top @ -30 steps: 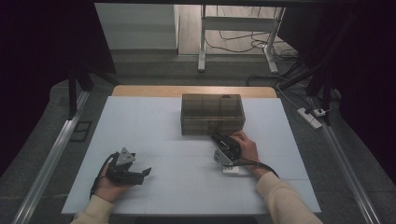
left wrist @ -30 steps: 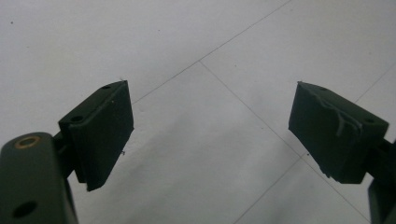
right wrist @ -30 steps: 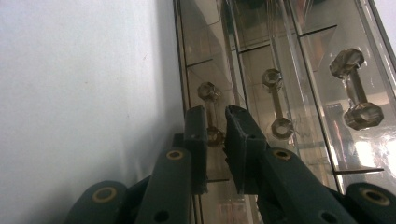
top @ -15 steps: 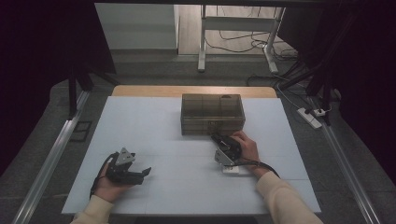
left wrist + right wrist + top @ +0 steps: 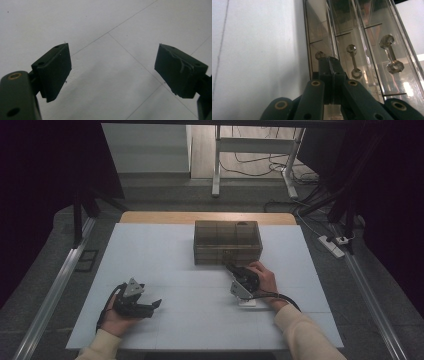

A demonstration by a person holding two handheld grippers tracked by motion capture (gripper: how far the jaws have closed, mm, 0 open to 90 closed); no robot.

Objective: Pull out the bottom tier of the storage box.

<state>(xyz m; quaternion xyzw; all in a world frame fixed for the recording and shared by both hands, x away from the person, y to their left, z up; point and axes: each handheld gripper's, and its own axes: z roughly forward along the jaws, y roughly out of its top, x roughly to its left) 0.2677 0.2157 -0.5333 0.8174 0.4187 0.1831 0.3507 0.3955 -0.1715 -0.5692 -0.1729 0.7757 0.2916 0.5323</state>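
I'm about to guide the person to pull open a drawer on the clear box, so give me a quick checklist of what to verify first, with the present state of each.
1. Right gripper closed on a drawer handle: ok; its jaws are pressed together around the handle of the nearest drawer.
2. Which drawer is held: ok; the one at the left in the right gripper view, with two other handles free beside it.
3. Left gripper free to help: ok; jaws wide apart over bare table, holding nothing.
4. Drawer box braced against sliding: not ok; nothing holds it.
5. Room to pull toward the person: ok.
6. Grip firmness: cannot tell.
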